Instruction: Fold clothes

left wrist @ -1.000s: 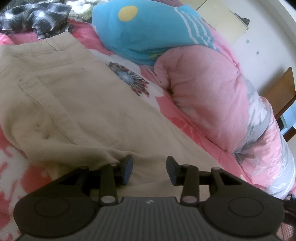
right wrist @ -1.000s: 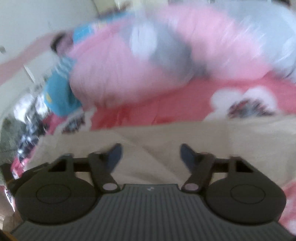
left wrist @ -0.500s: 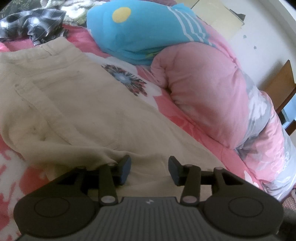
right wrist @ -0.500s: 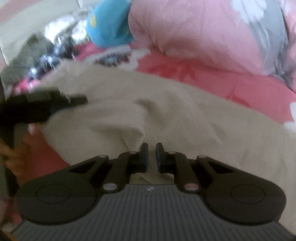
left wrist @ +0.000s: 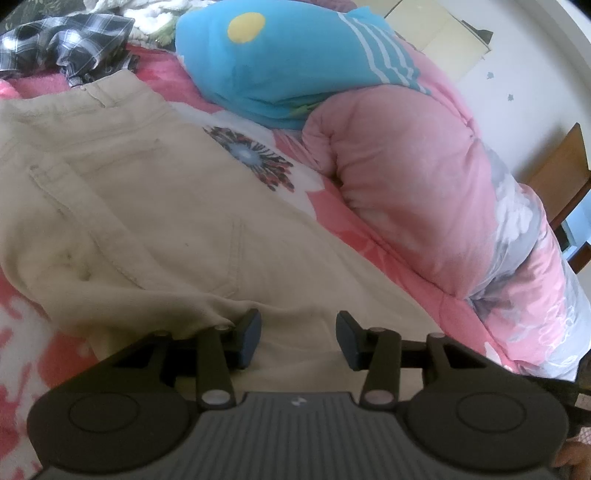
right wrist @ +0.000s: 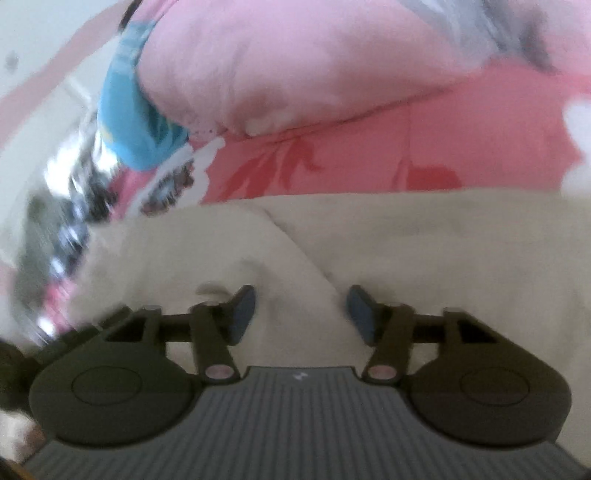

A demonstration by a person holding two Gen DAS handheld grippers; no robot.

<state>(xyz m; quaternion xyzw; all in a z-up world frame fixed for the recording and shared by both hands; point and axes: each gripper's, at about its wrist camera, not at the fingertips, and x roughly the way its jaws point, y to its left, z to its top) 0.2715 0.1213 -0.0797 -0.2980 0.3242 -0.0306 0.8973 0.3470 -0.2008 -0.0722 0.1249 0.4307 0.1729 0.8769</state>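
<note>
Beige trousers (left wrist: 129, 206) lie spread on the pink floral bed sheet (left wrist: 22, 339), waistband at the far left. My left gripper (left wrist: 298, 332) hovers low over the trouser leg, open, with only flat cloth under the gap; a raised hem fold lies by its left finger. In the blurred right wrist view the same trousers (right wrist: 443, 251) fill the lower half. My right gripper (right wrist: 301, 306) sits just above them with its jaws opening. A soft ridge of the cloth runs up between the fingers, and the pads do not press on it.
A blue pillow (left wrist: 295, 62) and a bulky pink quilt (left wrist: 406, 166) crowd the far and right side of the bed. A plaid shirt (left wrist: 62, 33) is heaped at the top left. A wooden chair (left wrist: 557, 177) stands by the wall on the right.
The right gripper's jaws were almost together half a second ago and now stand apart; its view swung and dropped closer to the trousers. The left gripper stayed put.
</note>
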